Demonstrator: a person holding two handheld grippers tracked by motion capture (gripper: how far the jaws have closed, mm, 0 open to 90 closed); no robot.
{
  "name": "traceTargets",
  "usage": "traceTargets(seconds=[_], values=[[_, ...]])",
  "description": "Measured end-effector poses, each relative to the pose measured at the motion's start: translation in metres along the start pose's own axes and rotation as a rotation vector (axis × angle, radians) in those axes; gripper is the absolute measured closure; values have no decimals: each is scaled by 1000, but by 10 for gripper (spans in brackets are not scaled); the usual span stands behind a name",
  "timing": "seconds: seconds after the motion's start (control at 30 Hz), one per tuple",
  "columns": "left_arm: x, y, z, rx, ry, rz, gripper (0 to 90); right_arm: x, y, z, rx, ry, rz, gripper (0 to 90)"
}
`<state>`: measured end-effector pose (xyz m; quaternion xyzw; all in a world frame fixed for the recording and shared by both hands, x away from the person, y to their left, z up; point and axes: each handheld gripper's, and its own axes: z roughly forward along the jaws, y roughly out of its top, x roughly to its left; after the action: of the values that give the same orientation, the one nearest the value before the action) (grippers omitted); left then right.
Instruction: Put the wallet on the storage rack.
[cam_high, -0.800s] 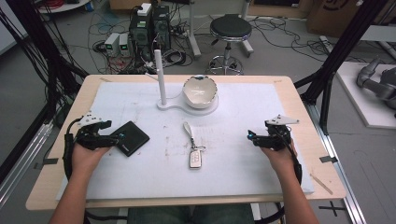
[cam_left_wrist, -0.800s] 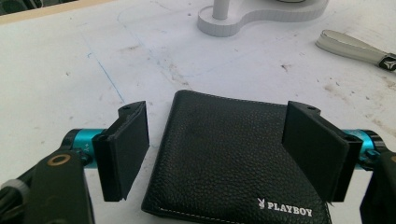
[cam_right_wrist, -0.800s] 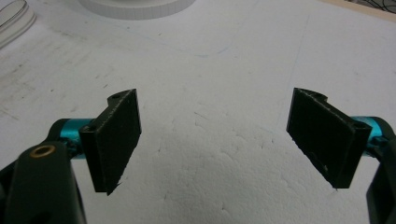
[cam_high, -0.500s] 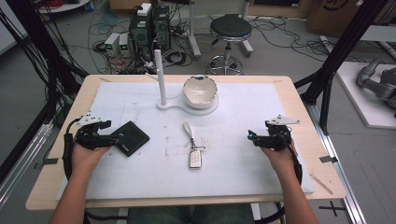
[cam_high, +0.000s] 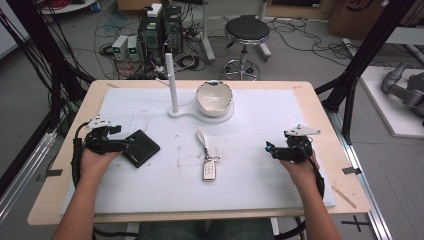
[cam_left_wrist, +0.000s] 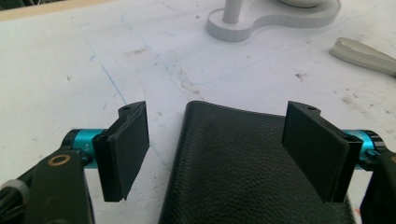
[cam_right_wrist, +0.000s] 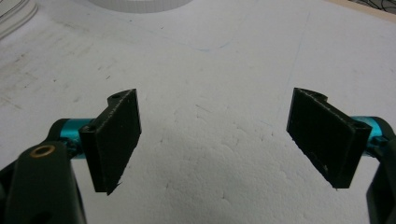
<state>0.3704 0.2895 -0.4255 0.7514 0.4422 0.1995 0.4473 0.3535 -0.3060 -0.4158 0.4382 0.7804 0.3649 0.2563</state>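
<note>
The wallet lies flat just ahead of the left gripper, its long axis slanting away toward the key fob. In the left gripper view its near end sits between the spread jaws, untouched. The right gripper, released, hovers over bare mat.

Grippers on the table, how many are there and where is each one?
2. The left gripper sits at the table's left, open around a black wallet. The right gripper rests at the right, open over bare white mat.
</note>
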Motion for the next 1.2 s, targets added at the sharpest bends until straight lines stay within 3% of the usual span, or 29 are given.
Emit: traceTargets(seconds=[0.3, 0.47, 0.5, 0.57, 0.6, 0.67, 0.7, 0.87, 1.0, 1.2], values=[[13, -6, 10, 59, 30, -31, 233, -1, -4, -3, 8, -10, 1, 179], [13, -8, 19, 102, 3, -39, 272, -1, -4, -2, 9, -7, -2, 179], [15, -11, 22, 126, -17, -56, 295, -1, -4, -2, 8, -6, 2, 179], [16, -12, 22, 122, -31, -68, 332, -1, -4, -3, 8, -6, 2, 179], [18, -13, 21, 120, -75, -80, 396, -1, -4, -3, 11, -11, 3, 179], [17, -13, 20, 118, -99, -70, 503, -1, -4, -4, 9, -10, 4, 179], [16, -12, 20, 124, -91, -62, 503, -1, -4, -4, 9, -10, 4, 179], [20, -16, 21, 111, -118, -115, 513, -1, -4, -4, 9, -12, 9, 179], [22, -16, 22, 111, -130, -130, 514, 0, -4, -4, 5, -13, 3, 179], [21, -16, 21, 112, -130, -121, 559, 2, -2, -3, 11, -14, 9, 179]])
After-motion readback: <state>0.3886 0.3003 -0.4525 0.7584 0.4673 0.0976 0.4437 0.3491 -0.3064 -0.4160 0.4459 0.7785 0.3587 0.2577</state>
